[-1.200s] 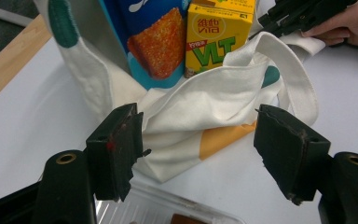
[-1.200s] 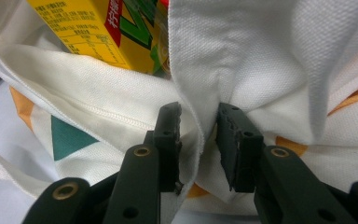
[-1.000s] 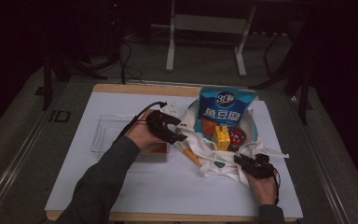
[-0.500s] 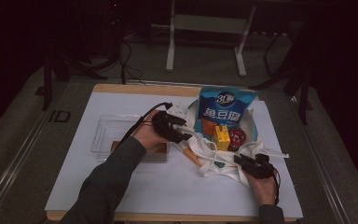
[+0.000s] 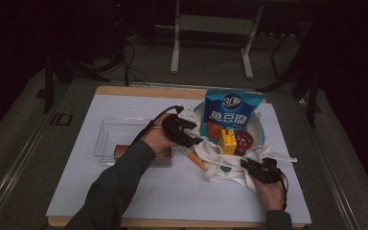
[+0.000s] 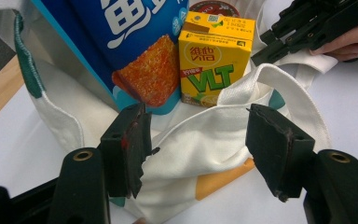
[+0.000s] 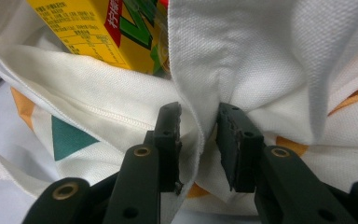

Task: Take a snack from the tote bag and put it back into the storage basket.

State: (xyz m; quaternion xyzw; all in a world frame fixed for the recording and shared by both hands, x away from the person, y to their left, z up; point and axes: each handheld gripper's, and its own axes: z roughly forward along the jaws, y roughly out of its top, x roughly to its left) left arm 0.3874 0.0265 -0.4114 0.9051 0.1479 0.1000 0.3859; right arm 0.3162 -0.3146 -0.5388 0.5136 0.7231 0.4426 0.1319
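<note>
Right gripper clamped on a fold of the white tote bag at its near right edge; left gripper jaws apart, having just narrowed, straddling the bag's left rim; bag lies right of table centre.

Dark lab: white-topped table, stand legs

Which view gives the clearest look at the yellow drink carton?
The left gripper view: the yellow drink carton stands upright in the white tote bag, front face and print fully readable. The high view shows it small, beside the blue snack bag. The right gripper view catches a cropped corner.
</note>
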